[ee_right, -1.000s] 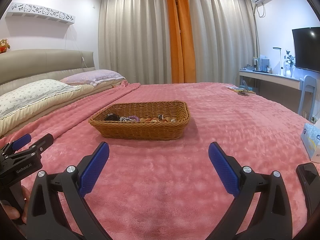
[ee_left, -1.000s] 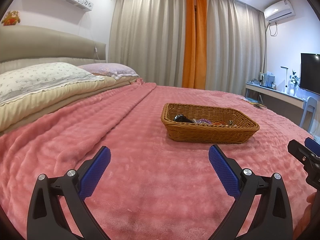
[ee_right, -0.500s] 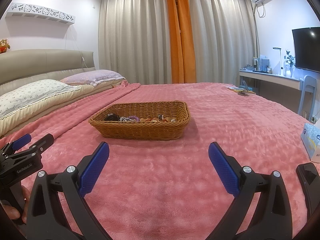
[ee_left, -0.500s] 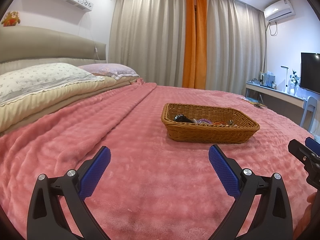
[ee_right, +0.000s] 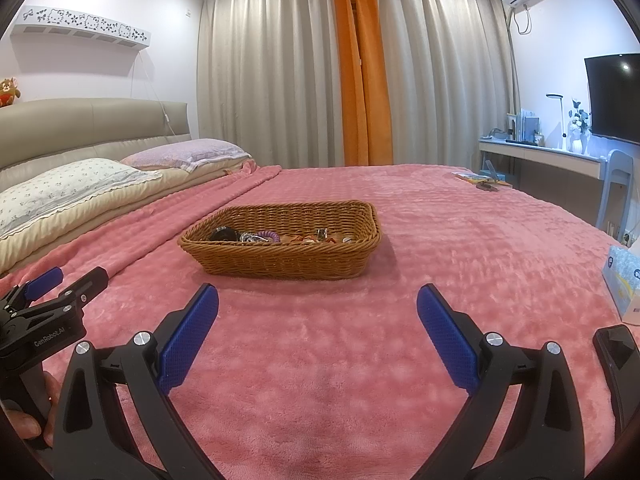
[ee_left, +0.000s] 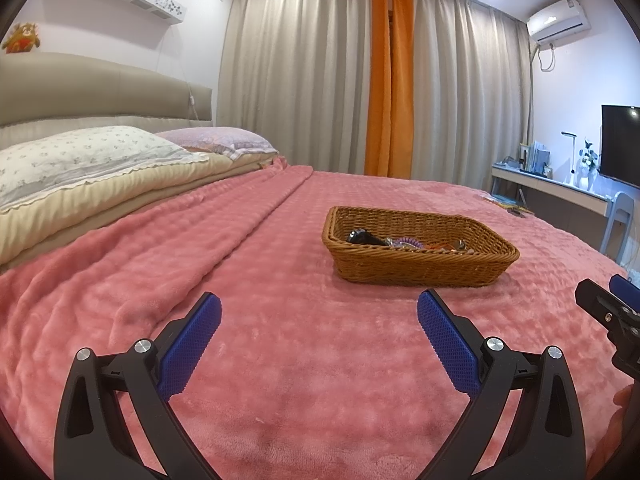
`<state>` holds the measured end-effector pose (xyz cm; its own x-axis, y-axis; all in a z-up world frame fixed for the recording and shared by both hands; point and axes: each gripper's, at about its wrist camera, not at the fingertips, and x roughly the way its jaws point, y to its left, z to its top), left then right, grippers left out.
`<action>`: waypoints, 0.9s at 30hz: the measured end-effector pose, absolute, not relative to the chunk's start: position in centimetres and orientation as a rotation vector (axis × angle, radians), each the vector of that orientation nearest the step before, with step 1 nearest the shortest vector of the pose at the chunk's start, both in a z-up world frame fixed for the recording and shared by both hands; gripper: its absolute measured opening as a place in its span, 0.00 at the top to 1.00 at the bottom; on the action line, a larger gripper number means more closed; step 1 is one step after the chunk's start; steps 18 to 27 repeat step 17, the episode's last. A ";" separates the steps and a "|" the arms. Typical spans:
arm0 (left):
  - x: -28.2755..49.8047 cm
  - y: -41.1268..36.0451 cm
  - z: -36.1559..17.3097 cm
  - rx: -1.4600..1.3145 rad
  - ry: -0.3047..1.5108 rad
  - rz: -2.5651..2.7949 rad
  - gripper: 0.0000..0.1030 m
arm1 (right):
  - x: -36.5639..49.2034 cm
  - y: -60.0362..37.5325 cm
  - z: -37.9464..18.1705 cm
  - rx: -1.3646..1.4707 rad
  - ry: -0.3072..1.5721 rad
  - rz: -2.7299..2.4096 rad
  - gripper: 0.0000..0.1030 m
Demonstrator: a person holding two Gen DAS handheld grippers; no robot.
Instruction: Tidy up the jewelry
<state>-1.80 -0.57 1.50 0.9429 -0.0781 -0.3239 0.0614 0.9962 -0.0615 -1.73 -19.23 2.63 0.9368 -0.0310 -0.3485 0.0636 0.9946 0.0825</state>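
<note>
Item: oblong brown woven wicker basket [ee_right: 280, 248] of mixed small jewelry pieces [ee_right: 276, 237], on pink plush bed blanket [ee_left: 280, 320], ahead of both empty, wide-open tools, right hand-held gripper [ee_right: 318, 320] squarer to it than left hand-held gripper [ee_left: 320, 328].

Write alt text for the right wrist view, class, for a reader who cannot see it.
A brown wicker basket holding small jewelry pieces sits on a pink blanket covering a bed, ahead of the open, empty right claw. The left claw shows at the left edge; pillows, grey and orange curtains and a desk fill the background.
</note>
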 end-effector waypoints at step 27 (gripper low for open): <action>-2.1 -0.6 1.6 -0.048 0.326 -0.079 0.07 | -1.7 -19.2 2.6 0.094 0.354 -0.048 0.08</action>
